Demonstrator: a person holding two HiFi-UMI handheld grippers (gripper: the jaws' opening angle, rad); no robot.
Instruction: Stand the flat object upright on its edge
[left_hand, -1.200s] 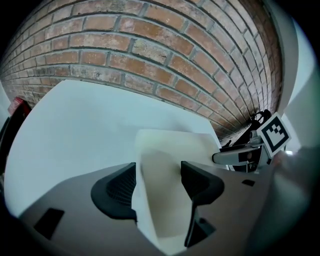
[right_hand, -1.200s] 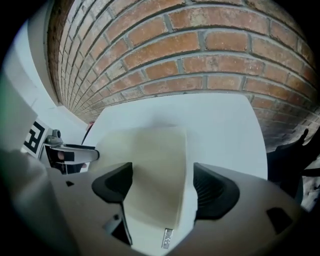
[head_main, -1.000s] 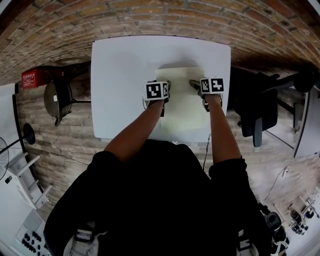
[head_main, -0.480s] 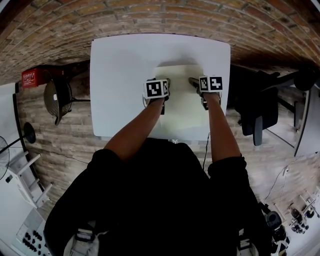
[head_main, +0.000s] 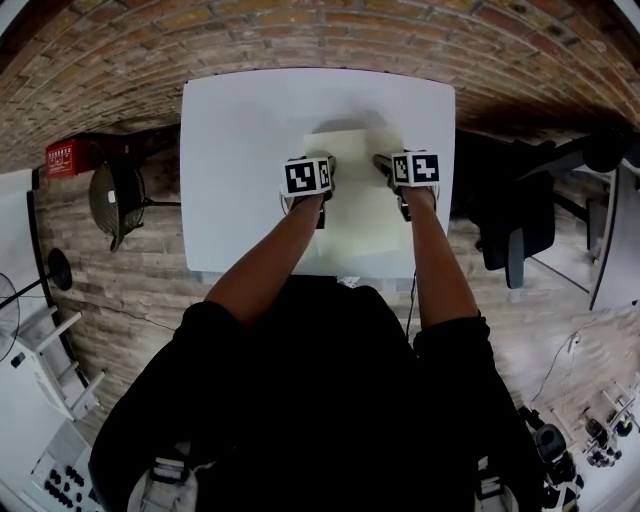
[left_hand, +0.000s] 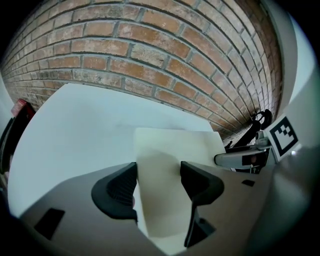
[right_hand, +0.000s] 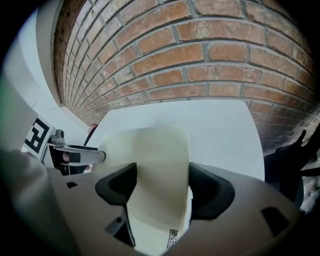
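Cream board (head_main: 356, 205) on white table (head_main: 240, 150). Left gripper (left_hand: 157, 171) and right gripper (right_hand: 162, 172) both have jaws spread, each straddling a board edge. Chair (head_main: 510, 225) to the right, red box (head_main: 66, 155) to the left.

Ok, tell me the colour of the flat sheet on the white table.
The flat sheet is plain pale cream; clearest in the left gripper view.
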